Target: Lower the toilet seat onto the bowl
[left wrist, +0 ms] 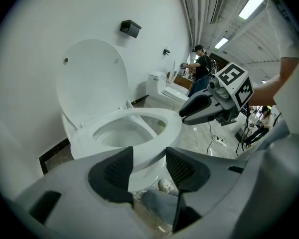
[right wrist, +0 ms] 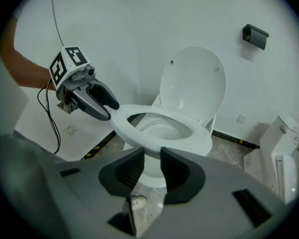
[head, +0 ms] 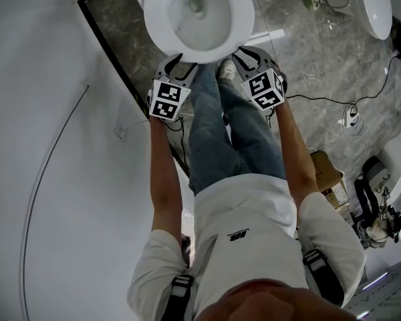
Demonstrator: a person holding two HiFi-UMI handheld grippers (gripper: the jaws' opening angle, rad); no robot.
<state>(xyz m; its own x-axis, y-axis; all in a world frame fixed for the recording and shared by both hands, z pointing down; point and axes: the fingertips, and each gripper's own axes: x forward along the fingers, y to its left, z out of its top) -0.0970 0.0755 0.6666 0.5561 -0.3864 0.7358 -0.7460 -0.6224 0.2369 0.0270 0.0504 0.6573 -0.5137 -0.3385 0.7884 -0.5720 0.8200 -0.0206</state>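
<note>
Room: white wall and grey marbled floor, with a dark strip where the two meet behind the toilet bowl.
Toilet seat: the toilet seat lies down flat over the bowl, its ring following the bowl's rim.
Lid: the lid stands upright behind the bowl, against the wall.
Left gripper: the left gripper is at the bowl's front, on the person's left side. Its fingers are spread wide, and the seat's front edge and the bowl's front show in the gap without the pads pressing on them. Seen from the right gripper view, its tips reach the seat's rim; whether they touch it I cannot tell.
Right gripper: the right gripper is at the bowl's front on the other side, fingers apart with a narrower gap. The bowl's front shows through that gap and nothing is clamped. From the left gripper view, its tips sit just beside the seat's rim.
Marker cubes: one marker cube and the other marker cube face up, both on the near side of the bowl.
Person: jeans and a shoe stand right in front of the bowl, between the two grippers.
Wall fitting: a small black box is fixed on the wall above and beside the bowl.
Second toilet: a second toilet stands well apart from the bowl, further along the wall.
Floor clutter: a power strip with cables and a cardboard box lie well away from the bowl.
</note>
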